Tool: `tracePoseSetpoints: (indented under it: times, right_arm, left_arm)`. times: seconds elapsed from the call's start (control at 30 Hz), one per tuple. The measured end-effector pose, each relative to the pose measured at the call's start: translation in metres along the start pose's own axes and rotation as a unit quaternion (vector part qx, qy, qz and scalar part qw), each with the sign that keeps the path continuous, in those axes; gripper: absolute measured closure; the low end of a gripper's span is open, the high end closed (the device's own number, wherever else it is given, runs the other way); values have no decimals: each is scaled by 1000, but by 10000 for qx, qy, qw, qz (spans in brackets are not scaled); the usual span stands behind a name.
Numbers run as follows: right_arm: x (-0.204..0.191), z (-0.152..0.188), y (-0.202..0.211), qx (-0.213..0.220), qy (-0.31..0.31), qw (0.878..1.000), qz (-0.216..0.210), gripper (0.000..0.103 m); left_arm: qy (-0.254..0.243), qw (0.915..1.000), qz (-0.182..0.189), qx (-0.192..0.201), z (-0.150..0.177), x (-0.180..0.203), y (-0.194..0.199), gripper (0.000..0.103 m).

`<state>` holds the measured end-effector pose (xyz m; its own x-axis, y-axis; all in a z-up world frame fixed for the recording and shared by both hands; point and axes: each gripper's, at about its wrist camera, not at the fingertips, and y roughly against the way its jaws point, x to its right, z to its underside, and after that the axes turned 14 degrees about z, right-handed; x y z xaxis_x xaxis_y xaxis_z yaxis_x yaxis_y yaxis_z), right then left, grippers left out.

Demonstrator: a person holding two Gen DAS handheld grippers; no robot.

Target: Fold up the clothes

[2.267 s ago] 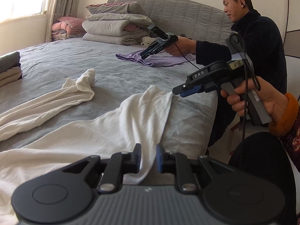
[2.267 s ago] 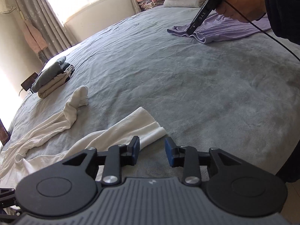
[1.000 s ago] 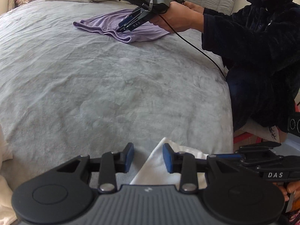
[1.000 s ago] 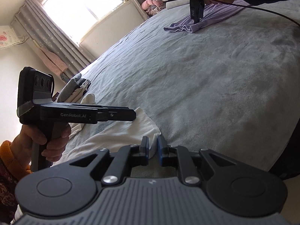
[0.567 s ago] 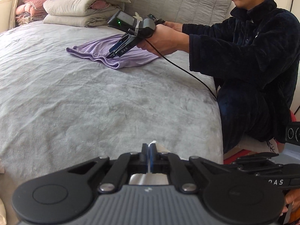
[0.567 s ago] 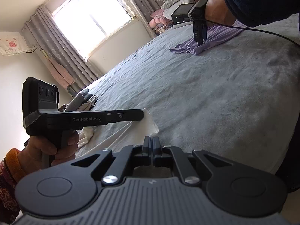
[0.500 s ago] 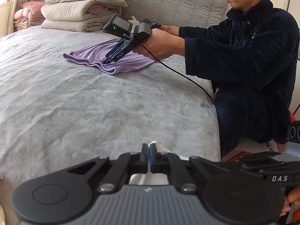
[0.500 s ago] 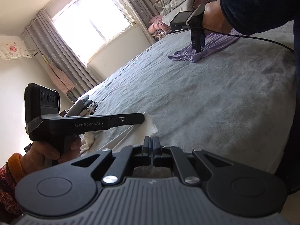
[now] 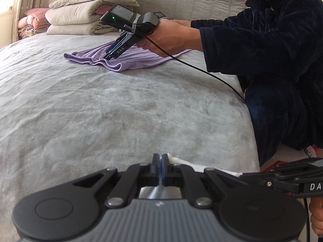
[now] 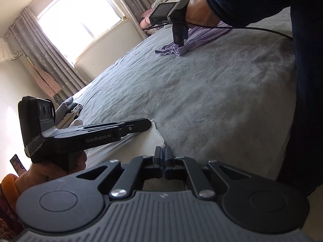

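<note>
We have both tools clenched on the same white garment, each pinching its near edge where it lies at the side of the bed. Our left tool has its jaws pressed together with a sliver of white cloth between them, and the cloth runs off to the right of it toward our right tool, which reaches in from the lower right of the left wrist view. From the right wrist view, our right tool grips the ragged white corner just ahead of its tips, while the left tool holds the edge a little farther along, up and to the left. So the held edge is short, stretched between the two tools, and the body of the garment trails away to the left behind them, toward the small stack of folded clothes near the curtains. We judge the next move turns on that: the free cloth lies leftward, so the fold must carry this edge across in that direction, both hands moving together. Farther up the bed another person works a purple garment with their own tool, well apart from ours.
</note>
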<state>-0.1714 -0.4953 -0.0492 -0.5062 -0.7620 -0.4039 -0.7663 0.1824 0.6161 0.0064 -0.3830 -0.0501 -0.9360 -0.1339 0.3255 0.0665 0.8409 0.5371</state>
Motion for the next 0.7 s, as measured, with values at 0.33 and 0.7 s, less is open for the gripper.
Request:
tracePoseSetpoints:
  times: [0.33, 0.7]
  right_arm:
    - [-25, -7, 14, -71, 509, 9986, 145, 79]
    - [-76, -2, 29, 70, 1088, 9940, -78, 56]
  left_arm:
    - [435, 9982, -31, 402, 1, 7, 29, 71]
    - [805, 9929, -519, 702, 34, 13, 112, 63]
